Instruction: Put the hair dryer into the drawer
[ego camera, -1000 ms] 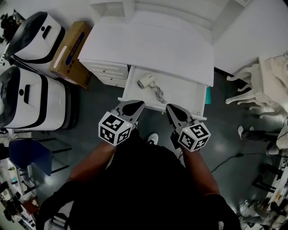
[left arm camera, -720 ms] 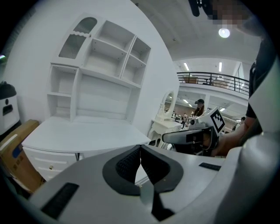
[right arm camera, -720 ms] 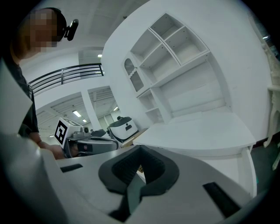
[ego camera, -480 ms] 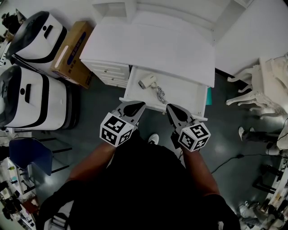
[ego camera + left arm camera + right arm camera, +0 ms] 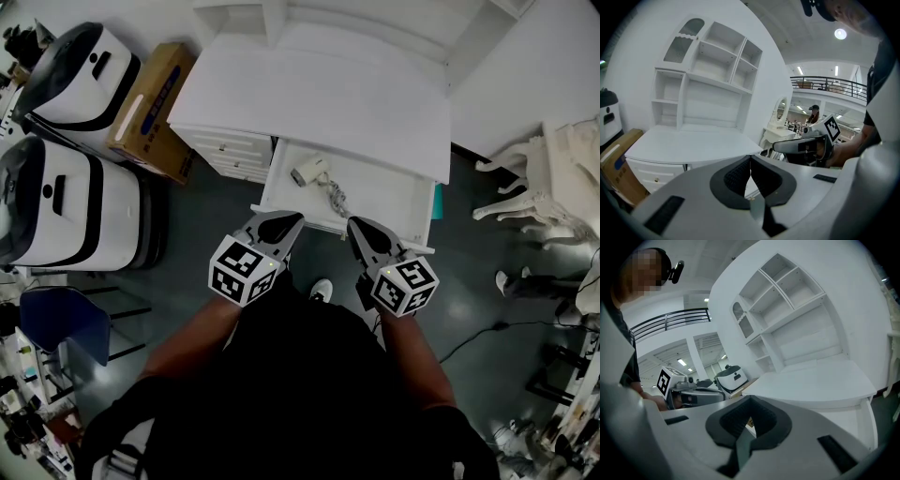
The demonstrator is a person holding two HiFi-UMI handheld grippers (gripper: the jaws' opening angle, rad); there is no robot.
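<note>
So the hair dryer (image 5: 307,171) is already lying in the drawer (image 5: 386,195); it's a small white one, sitting toward the left end, with its cord (image 5: 334,196) curled in a loose heap just beside it toward the middle. The drawer is pulled out from under the front edge of the white bench (image 5: 309,94); the rest of the drawer floor to the right of the cord is bare.

Left hand-held gripper (image 5: 281,221) is closed; in the left gripper view its jaws meet tip to tip with nothing between them (image 5: 750,158). Right hand-held gripper (image 5: 360,228) is closed too; same story in the right gripper view, pads together and empty (image 5: 750,419). Both sit side by side just in front of the drawer's front edge, apart from the hair dryer and not touching it; whether either tip touches the drawer front I can't tell. Each one points toward the bench and a bit downward.

Around it: a brown cardboard box (image 5: 150,103) leans on the floor to the left of the bench; next to that are two big white machines with black trim (image 5: 66,197); an ornate white chair (image 5: 548,173) stands off to the right. From the left gripper view you can see white shelving (image 5: 712,79) rising at the back of the bench.
</note>
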